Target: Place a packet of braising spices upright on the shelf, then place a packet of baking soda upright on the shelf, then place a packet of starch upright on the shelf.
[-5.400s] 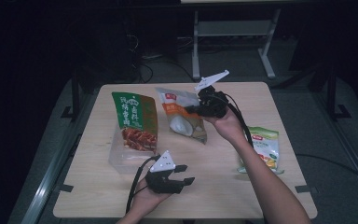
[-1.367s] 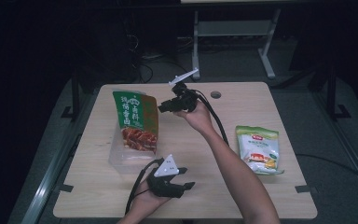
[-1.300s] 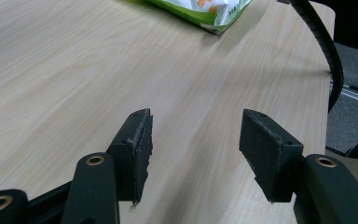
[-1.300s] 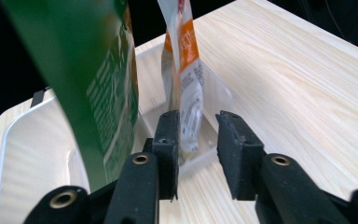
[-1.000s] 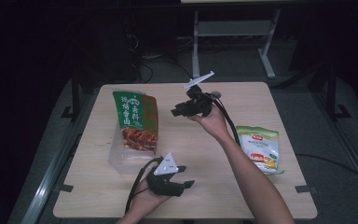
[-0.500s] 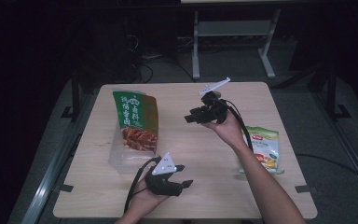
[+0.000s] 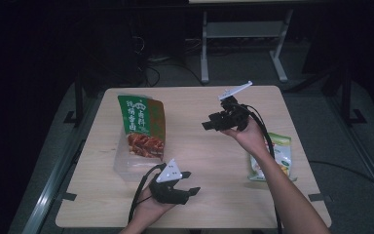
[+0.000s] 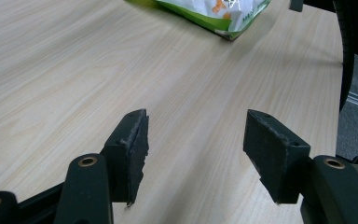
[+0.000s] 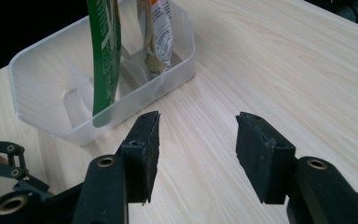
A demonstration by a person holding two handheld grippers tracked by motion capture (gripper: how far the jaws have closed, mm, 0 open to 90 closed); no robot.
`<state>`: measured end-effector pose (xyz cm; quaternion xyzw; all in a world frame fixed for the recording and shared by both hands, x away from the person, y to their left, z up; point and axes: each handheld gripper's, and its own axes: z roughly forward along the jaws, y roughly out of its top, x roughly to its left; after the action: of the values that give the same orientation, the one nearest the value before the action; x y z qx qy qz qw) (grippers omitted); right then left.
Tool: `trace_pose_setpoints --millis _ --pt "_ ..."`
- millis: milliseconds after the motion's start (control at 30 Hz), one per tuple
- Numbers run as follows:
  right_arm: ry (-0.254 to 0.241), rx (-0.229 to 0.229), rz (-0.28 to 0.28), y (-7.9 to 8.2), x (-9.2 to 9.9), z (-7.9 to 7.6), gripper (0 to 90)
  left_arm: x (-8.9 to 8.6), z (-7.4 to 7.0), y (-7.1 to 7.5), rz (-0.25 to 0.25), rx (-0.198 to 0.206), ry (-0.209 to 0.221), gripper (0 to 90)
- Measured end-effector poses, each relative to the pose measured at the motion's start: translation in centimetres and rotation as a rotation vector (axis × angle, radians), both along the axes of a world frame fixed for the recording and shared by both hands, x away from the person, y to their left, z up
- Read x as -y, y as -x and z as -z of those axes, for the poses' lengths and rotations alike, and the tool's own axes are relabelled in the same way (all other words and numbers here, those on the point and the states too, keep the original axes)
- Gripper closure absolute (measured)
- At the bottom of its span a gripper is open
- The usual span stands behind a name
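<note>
Clear bin point(image 9: 37, 74), second packet point(image 9: 159, 32) inside

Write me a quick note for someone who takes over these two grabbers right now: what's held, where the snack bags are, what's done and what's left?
Right gripper: raised over mid-table, jaws just been opening, nothing between them.
Left gripper: resting at the near edge, jaws open, nothing between them.
Clear plastic bin: holds the tall green snack bag and an orange-and-white bag, both upright.
Done: two bags are in the bin.
Left: the green-and-white bag lies flat on the table near the right forearm; it probably goes in next.
</note>
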<state>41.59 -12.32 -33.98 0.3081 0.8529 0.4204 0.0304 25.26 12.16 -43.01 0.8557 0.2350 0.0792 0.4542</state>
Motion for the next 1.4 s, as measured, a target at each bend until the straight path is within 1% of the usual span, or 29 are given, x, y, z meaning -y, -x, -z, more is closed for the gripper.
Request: trace_pose_setpoints --millis 33,100,167,233,267,333,367,500,533,600,633,700,733,800,833,967,1000,1100,1167,1233,1300,1367,1400 --pt "0.005 -0.001 0.006 0.1 0.1 -0.1 47.2 0.0 0.0 -0.1 0.004 0.006 -0.007 39.5" --pt "0.009 -0.002 0.011 0.2 0.5 -0.3 46.7 -0.1 -0.1 -0.1 0.004 0.008 -0.008 39.3" --pt "0.013 -0.003 0.020 0.5 0.8 -0.4 45.5 -0.1 -0.1 0.0 -0.001 0.009 -0.005 38.9" --pt "0.020 0.010 0.027 0.8 1.5 -0.4 44.0 -0.1 -0.1 -0.1 -0.007 0.009 -0.002 38.3" --pt "0.020 0.007 0.030 1.0 1.7 -0.3 42.7 -0.1 -0.1 -0.1 -0.008 0.010 0.000 37.7" --pt "0.016 0.002 0.039 1.3 2.5 -0.1 41.1 -0.2 -0.2 -0.2 -0.011 0.009 0.000 36.3" --pt "0.021 0.001 0.044 1.5 2.9 0.0 40.3 -0.2 -0.1 -0.2 -0.016 0.006 0.007 35.7" --pt "0.035 0.002 0.063 2.3 4.6 0.7 38.8 -0.2 -0.1 -0.2 -0.022 0.011 0.004 33.6" --pt "0.041 -0.009 0.073 2.6 5.0 0.8 38.4 -0.2 -0.2 -0.2 -0.022 0.009 0.001 33.5" --pt "0.045 -0.008 0.081 2.9 5.9 1.0 38.0 -0.2 -0.2 -0.2 -0.024 0.012 0.004 33.5" --pt "0.044 -0.016 0.092 3.2 6.4 1.2 37.8 -0.3 -0.2 -0.2 -0.022 0.015 -0.004 33.4" --pt "0.051 -0.018 0.098 3.5 7.2 1.3 36.9 -0.3 -0.3 -0.3 -0.027 0.014 0.001 33.2" --pt "0.047 -0.027 0.115 3.8 8.0 1.4 36.7 -0.3 -0.3 -0.3 -0.027 0.014 0.001 33.0" --pt "0.047 -0.028 0.123 4.1 8.5 1.4 36.6 -0.3 -0.3 -0.2 -0.028 0.013 0.003 32.9" --pt "0.050 -0.021 0.123 4.3 8.9 1.5 36.2 -0.2 -0.2 -0.2 -0.030 0.012 0.007 32.9" --pt "0.056 -0.025 0.136 4.7 9.7 1.8 35.4 -0.2 -0.2 -0.3 -0.028 0.010 0.006 32.8" --pt "0.057 -0.032 0.141 4.8 9.8 1.9 35.3 -0.2 -0.2 -0.3 -0.030 0.008 0.007 32.8" --pt "0.061 -0.024 0.139 5.1 10.2 2.1 35.3 -0.2 -0.2 -0.3 -0.030 0.012 0.006 32.7" --pt "0.064 -0.035 0.150 5.3 10.6 2.2 35.1 -0.2 -0.2 -0.3 -0.031 0.011 0.007 32.7" --pt "0.062 -0.031 0.155 5.4 11.0 2.4 34.9 -0.2 -0.2 -0.3 -0.031 0.010 0.007 32.6" --pt "0.063 -0.037 0.163 5.5 11.4 2.5 34.7 -0.2 -0.2 -0.2 -0.031 0.011 0.006 32.6" --pt "0.077 -0.048 0.170 5.7 11.9 2.7 33.9 -0.2 -0.2 -0.2 -0.028 0.015 0.004 32.6" --pt "0.076 -0.045 0.170 5.8 12.1 2.9 33.9 -0.2 -0.3 -0.2 -0.029 0.016 0.004 32.6"
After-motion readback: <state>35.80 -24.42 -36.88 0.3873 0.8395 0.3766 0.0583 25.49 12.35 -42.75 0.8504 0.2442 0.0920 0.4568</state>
